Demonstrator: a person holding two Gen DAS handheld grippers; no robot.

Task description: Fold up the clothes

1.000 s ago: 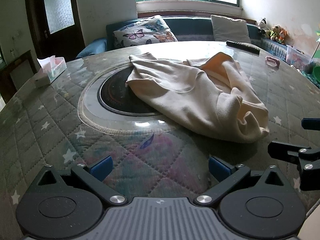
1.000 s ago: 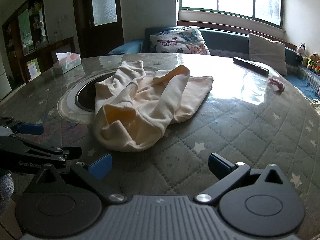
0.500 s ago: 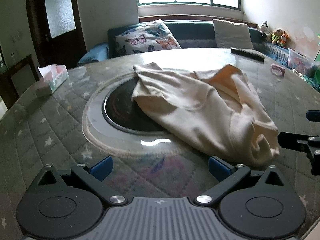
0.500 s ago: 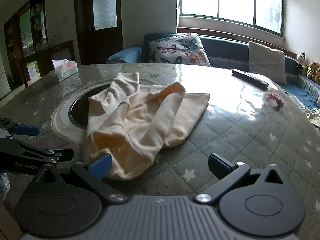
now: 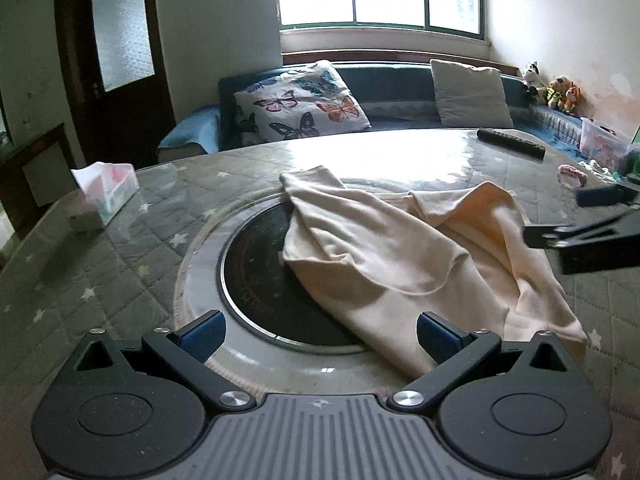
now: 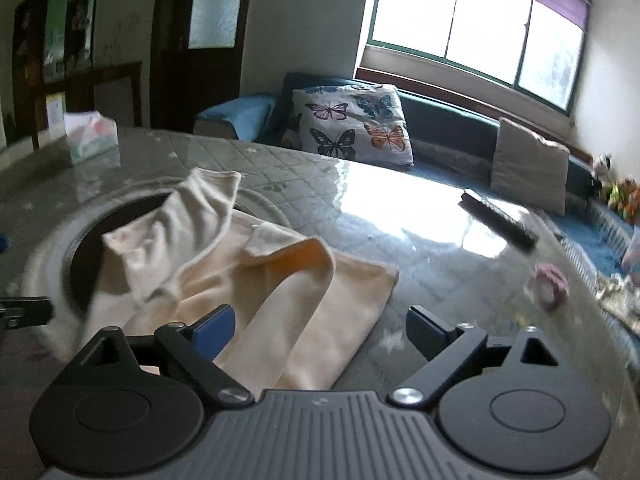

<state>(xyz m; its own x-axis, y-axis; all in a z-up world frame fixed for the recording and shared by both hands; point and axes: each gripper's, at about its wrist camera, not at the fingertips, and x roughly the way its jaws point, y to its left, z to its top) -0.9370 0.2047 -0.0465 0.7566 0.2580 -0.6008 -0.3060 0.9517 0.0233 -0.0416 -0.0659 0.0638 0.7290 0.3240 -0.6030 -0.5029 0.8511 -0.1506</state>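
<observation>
Daylit living room: a quilted, star-printed bench (image 5: 120,264) under a glossy clear cover, with a round dark hotplate (image 5: 256,280) recessed at its centre as the landmark. Cream garment (image 5: 400,248), crumpled and unfolded, lies partly over the hotplate's right side and spreads away from it across the bench. Left tongs (image 5: 318,334) are spread wide, poised over the hotplate's near rim, their right pad just above the garment's near edge and nothing pinched. Right tongs (image 6: 320,326) are wide but closing, with a fold of the garment between them and not yet pressed. Tissue box (image 5: 106,194) stands left of the hotplate; remote control (image 5: 511,145) lies beyond it, to the right.
</observation>
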